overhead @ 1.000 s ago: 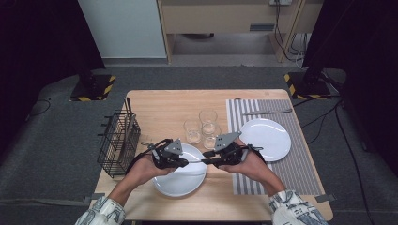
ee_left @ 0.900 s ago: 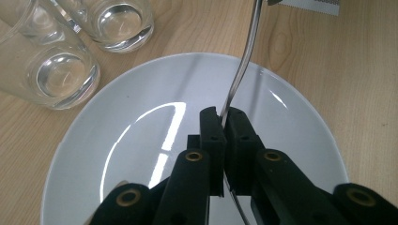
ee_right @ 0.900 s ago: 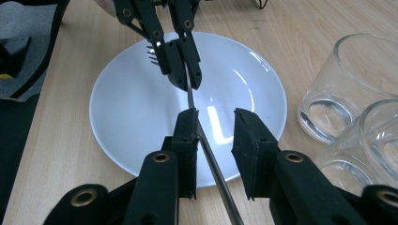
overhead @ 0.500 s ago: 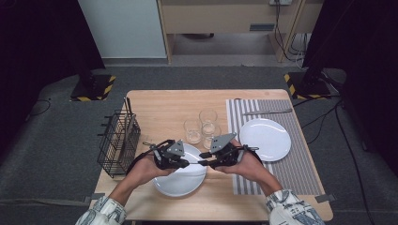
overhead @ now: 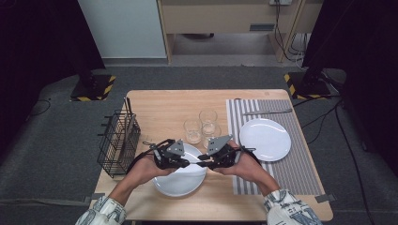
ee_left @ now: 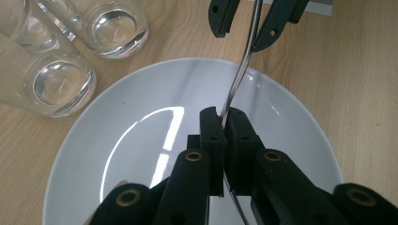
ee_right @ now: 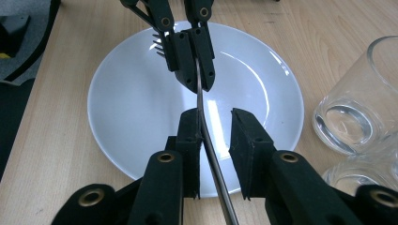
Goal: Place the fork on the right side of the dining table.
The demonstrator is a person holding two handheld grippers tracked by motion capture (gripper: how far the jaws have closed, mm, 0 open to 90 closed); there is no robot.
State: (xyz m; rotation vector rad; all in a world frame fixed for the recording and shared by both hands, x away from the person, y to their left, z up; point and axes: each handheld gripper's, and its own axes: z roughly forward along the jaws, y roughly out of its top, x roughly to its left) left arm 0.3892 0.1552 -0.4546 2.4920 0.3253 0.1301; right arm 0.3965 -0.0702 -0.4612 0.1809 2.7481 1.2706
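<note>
A metal fork (ee_left: pixel 239 75) is held level over a white plate (overhead: pixel 178 185) near the table's front. My left gripper (ee_left: pixel 224 122) is shut on the fork near its tines, which stick out behind the jaws (ee_right: pixel 159 44). My right gripper (ee_right: pixel 218 126) faces it and is open around the handle (ee_right: pixel 206 136). The handle lies against one jaw, with a gap to the other. In the high view the left gripper (overhead: pixel 187 164) and right gripper (overhead: pixel 202 164) almost meet tip to tip above the plate.
Three clear glasses (overhead: pixel 202 126) stand just beyond the plate, close to both grippers. A black wire basket (overhead: pixel 117 143) sits at the left edge. A striped mat (overhead: pixel 281 164) on the right carries a second white plate (overhead: pixel 265 139) and cutlery (overhead: pixel 267 111).
The two hands have drawn slightly closer together over the plate. The fork stays in the left gripper.
</note>
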